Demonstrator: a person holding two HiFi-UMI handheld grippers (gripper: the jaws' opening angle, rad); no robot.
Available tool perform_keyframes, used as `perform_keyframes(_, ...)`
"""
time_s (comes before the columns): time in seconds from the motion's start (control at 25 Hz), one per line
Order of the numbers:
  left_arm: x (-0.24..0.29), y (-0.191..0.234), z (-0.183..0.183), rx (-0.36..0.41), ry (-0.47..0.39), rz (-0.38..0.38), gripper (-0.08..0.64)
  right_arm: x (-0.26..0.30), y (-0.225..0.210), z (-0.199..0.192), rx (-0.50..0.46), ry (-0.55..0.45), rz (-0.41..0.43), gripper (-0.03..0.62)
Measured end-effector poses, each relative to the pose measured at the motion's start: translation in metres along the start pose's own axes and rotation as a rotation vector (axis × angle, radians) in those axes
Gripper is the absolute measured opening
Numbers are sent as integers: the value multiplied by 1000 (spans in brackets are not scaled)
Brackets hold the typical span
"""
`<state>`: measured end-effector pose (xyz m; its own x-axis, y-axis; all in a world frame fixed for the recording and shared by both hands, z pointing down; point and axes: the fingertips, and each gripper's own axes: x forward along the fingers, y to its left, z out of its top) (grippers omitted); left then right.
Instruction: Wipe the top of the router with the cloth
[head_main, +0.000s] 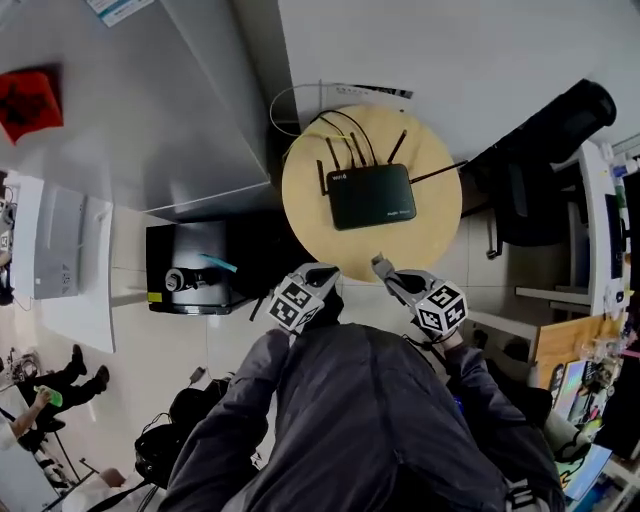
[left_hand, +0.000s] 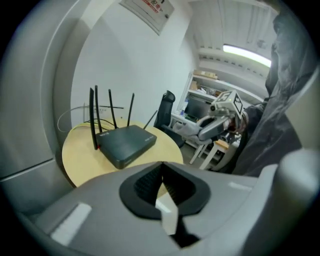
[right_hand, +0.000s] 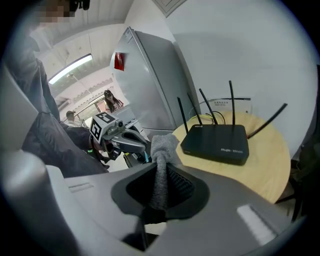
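A black router (head_main: 370, 195) with several upright antennas lies flat on a round wooden table (head_main: 310, 220). In the right gripper view a grey cloth (right_hand: 162, 147) sticks up out of my right gripper (right_hand: 161, 167), which is shut on it, short of the router (right_hand: 217, 142). My left gripper (left_hand: 162, 170) is shut with nothing between its pads, and the router (left_hand: 127, 142) lies ahead of it. In the head view both grippers hover off the table's near edge, left gripper (head_main: 318, 274) and right gripper (head_main: 383, 268), apart from the router.
Cables (head_main: 300, 110) loop behind the router by the wall. A tall grey cabinet (head_main: 150, 100) stands left of the table, with a black box (head_main: 195, 265) below it. A black office chair (head_main: 540, 170) and a white desk (head_main: 600, 230) are on the right.
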<state>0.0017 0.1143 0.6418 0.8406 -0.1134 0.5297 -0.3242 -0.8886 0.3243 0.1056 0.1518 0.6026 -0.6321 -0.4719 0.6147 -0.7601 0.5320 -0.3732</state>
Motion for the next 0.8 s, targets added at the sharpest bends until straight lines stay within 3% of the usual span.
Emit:
perform_keyframes(0.44,-7,65,29,-32,-30,3,0,103,-70,83,-271,194,-13,43)
perform_keyframes(0.8,-16,73,33,-112,-28,60,0,202,-142,130,-432,372,-40,43)
